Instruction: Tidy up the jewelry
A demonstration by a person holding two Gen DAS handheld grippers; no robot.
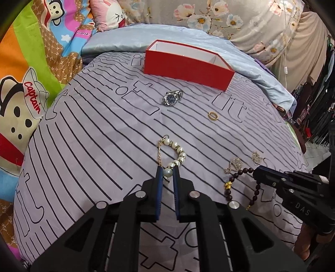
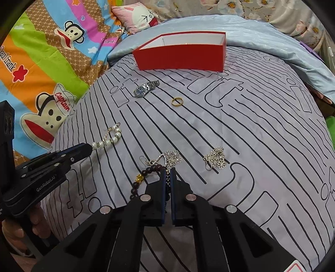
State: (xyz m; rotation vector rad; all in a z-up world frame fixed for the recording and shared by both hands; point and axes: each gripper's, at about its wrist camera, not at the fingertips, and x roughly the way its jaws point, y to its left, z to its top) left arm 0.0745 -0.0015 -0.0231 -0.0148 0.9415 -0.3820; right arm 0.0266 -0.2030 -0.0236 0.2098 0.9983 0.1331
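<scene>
My left gripper is shut on the near end of a pearl bracelet that lies on the striped sheet; it also shows in the right wrist view. My right gripper is shut on a dark bead bracelet with a gold charm; that bracelet also shows in the left wrist view. An open red box with a white inside stands at the back. A silver watch, a gold ring and two flower earrings lie loose.
The striped grey sheet covers a bed. A cartoon blanket lies at the left, a blue cover and floral pillows at the back. The bed edge drops off at the right.
</scene>
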